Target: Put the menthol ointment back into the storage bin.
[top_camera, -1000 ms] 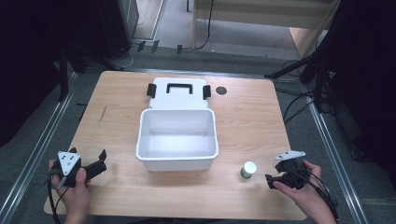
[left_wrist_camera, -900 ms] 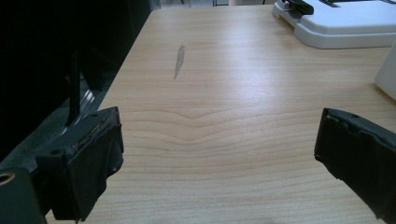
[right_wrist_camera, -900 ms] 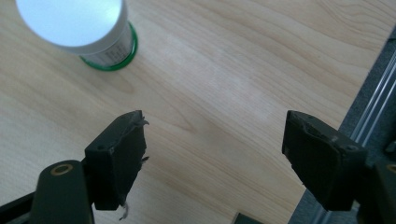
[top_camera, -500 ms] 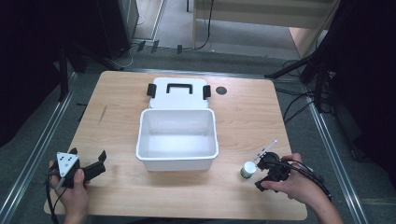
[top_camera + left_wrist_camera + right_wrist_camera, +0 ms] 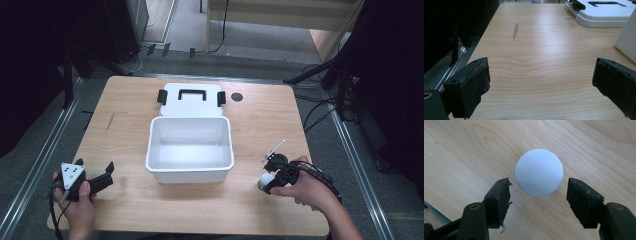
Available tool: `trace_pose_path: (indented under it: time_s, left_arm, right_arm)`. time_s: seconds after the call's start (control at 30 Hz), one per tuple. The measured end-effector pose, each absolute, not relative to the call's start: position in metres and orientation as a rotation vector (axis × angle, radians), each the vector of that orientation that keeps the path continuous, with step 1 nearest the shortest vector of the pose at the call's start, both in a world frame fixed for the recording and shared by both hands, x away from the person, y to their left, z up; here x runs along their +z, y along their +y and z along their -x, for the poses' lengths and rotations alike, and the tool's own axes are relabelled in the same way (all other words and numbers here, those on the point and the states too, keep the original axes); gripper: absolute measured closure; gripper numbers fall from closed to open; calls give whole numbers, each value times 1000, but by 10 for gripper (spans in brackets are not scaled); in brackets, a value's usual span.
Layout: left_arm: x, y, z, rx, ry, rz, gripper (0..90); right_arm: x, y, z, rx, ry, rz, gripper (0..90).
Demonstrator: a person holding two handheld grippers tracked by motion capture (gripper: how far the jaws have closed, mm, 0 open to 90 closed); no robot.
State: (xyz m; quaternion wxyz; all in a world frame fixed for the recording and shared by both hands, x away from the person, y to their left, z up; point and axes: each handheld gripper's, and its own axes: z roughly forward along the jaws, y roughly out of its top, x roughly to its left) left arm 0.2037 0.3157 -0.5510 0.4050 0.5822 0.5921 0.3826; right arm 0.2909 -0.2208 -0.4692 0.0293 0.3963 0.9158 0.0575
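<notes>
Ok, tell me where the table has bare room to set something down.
Free: the wood left of the white box, up to the left gripper; also right of the lid. Crowded: front right, where the right gripper straddles the small bottle.

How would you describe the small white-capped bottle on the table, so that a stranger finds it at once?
Start at the open white box in the middle of the wooden table. Go toward the table's near right corner, where the right gripper points down over the bottle. It is the only small round thing there, with a plain white cap.

No text, label, brand, number or sign can be read on anything here.
</notes>
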Motion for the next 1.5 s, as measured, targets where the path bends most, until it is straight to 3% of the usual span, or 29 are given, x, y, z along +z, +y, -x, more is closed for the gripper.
trace_pose_path:
  time_s: [0.47,0.8,1.5]
  left_arm:
    - [-551,317,-204,953,1504,-1460,48]
    - [-551,317,-204,952,1510,-1461,67]
    - [-551,320,-203,918,1493,-1443,67]
  right_arm:
    - [-474,-203,-302,72,2822,-1234,510]
    - [-462,-200,-306,82,2857,-1213,515]
    - [-391,-165,-322,130,2908,-1041,514]
